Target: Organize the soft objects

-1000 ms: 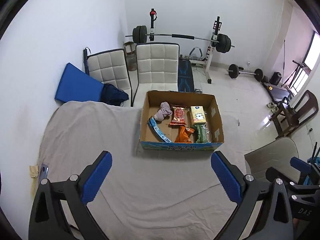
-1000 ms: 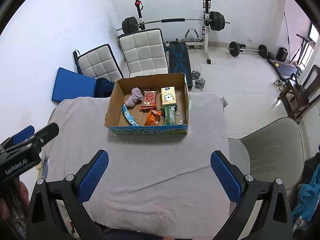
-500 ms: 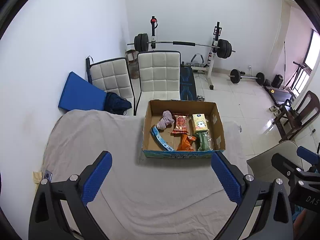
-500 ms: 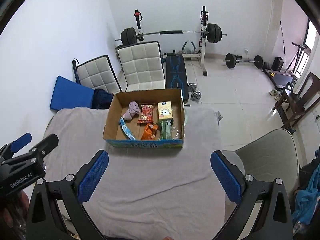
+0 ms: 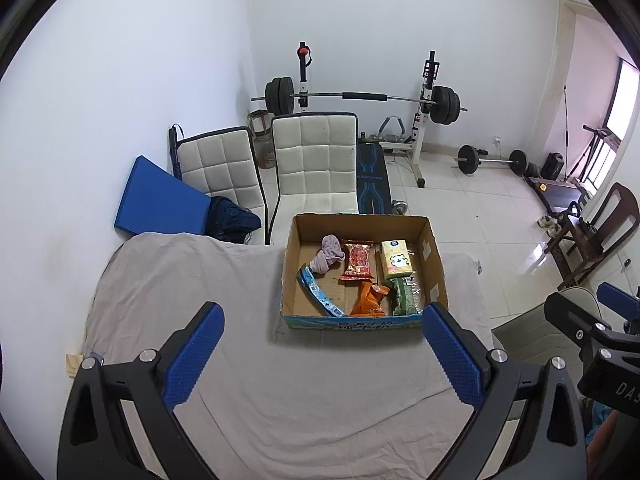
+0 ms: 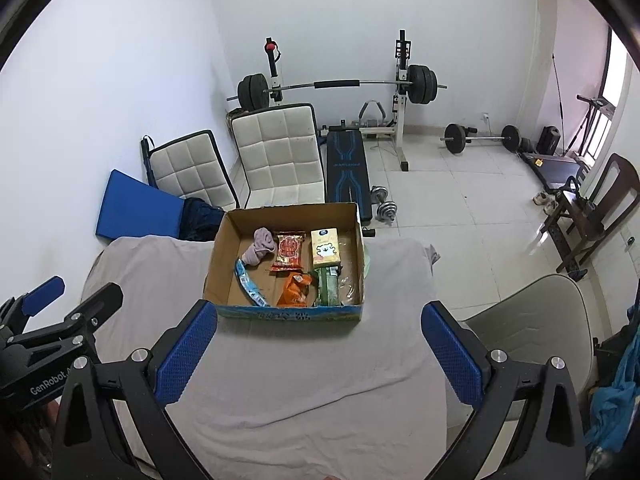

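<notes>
An open cardboard box [image 5: 434, 264] [image 6: 216, 264] rests on a table covered by a grey cloth [image 5: 200, 280] [image 6: 160, 272]. Inside lie a pink cloth bundle [image 5: 330, 258] [image 6: 260, 250], a red snack pack [image 5: 358, 266] [image 6: 288, 256], a yellow tissue pack [image 5: 396, 264] [image 6: 326, 252], an orange pouch [image 5: 370, 300] [image 6: 296, 290], a green pack [image 5: 402, 300] [image 6: 328, 290] and a blue strip [image 5: 318, 292] [image 6: 250, 286]. My left gripper [image 5: 320, 356] and right gripper [image 6: 320, 354] hover open and empty, well short of the box.
Two white padded chairs [image 5: 316, 164] [image 6: 280, 152] and a blue mat [image 5: 156, 200] stand behind the table. A barbell rack [image 5: 360, 98], weight bench [image 6: 346, 168] and dumbbells [image 6: 382, 204] fill the back. A beige chair [image 6: 532, 320] sits right of the table.
Both grippers have pulled back and risen from the table, so the box looks smaller and more of the room shows. Both stay open and empty.
</notes>
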The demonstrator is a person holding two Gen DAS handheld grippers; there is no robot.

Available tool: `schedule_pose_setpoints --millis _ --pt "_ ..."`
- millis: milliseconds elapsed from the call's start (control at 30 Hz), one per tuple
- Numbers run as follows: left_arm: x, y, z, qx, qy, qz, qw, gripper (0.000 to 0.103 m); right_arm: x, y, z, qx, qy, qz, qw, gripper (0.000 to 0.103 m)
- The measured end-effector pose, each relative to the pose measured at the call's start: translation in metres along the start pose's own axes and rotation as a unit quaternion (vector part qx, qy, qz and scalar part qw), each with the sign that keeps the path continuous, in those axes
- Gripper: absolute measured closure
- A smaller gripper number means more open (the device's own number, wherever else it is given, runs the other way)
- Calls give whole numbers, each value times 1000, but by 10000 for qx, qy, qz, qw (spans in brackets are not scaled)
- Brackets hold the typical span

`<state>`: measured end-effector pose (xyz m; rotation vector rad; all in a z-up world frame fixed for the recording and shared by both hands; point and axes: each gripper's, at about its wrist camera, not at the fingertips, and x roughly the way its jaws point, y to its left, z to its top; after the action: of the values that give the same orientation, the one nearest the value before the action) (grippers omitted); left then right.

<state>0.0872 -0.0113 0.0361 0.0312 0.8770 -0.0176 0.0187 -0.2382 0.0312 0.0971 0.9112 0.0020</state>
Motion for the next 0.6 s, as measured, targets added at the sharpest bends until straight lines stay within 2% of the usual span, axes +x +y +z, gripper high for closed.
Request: schedule_pose_setpoints --millis 600 --pt "1 -1 2 -17 -6 -11 10000 1 -1 2 1 -12 -25 -69 10000 0"
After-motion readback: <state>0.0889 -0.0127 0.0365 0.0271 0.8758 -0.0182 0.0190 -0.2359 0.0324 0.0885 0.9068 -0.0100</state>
